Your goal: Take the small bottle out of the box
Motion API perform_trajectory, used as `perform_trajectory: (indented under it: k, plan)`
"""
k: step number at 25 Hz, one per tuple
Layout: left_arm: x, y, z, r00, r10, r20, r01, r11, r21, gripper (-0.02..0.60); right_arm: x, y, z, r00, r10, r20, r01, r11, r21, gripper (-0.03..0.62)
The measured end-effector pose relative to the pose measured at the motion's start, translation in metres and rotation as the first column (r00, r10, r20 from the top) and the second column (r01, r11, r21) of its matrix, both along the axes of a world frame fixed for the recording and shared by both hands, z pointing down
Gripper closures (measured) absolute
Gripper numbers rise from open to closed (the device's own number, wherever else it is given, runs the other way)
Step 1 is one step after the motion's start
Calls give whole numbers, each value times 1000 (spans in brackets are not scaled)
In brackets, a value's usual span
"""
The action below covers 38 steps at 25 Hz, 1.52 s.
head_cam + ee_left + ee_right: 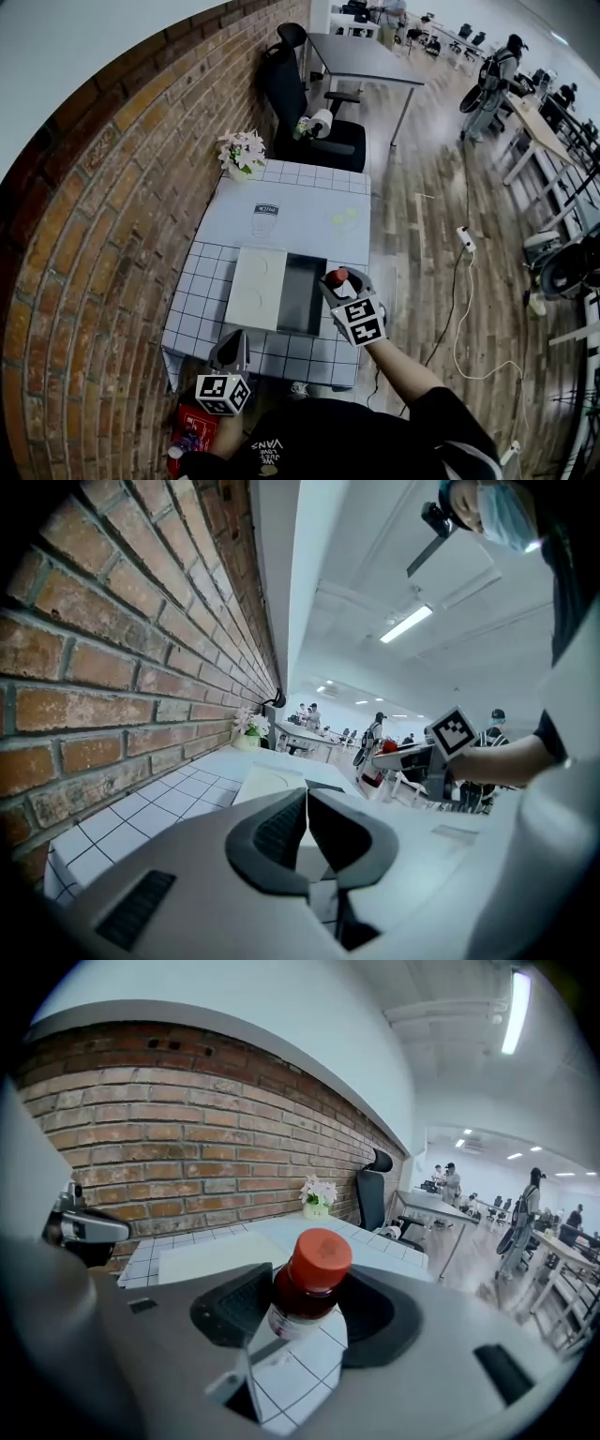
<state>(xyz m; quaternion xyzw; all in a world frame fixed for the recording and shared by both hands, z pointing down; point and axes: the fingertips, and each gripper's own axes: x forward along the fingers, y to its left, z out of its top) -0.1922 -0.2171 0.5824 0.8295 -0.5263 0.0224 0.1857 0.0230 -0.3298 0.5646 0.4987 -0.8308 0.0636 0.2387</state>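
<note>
Right gripper view showed your right gripper [305, 1309] pinching the small dark bottle with the red screw cap [307, 1283] across its body. The pads pressed on either side, and the cap stood upright above them. Under the bottle you could see white grid-patterned tablecloth, not the box floor.

From the head view, that bottle [336, 277] hung just off the 3 o'clock edge of the shallow white box with the dark interior [302, 292]. Its flat white lid [256, 288] lay opened out at 9 o'clock. The box sat on the white grid-clothed table [281, 220]. Your left gripper [232, 352] idled at about 7 o'clock from the box, at the table's near edge, with its jaws pressed together on nothing.

I judged the lift-out as essentially done, with the bottle seeming clear of the rim. The next move would call for carrying it toward bare cloth at 3 or 5 o'clock. You would lower it upright until the base settled, and only then spread the jaws.
</note>
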Motion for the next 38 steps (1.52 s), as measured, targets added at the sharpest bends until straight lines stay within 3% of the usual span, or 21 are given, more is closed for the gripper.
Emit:
perform_trajectory:
  k: [25, 38]
  plan:
    - [79, 145, -22, 1000, 11, 23, -12, 998, 55, 569, 83, 195, 3, 1000, -7, 17, 8, 1000, -25, 379]
    - [90, 214, -20, 999, 14, 33, -16, 998, 57, 569, 99, 280, 20, 999, 4, 34, -2, 998, -58, 379]
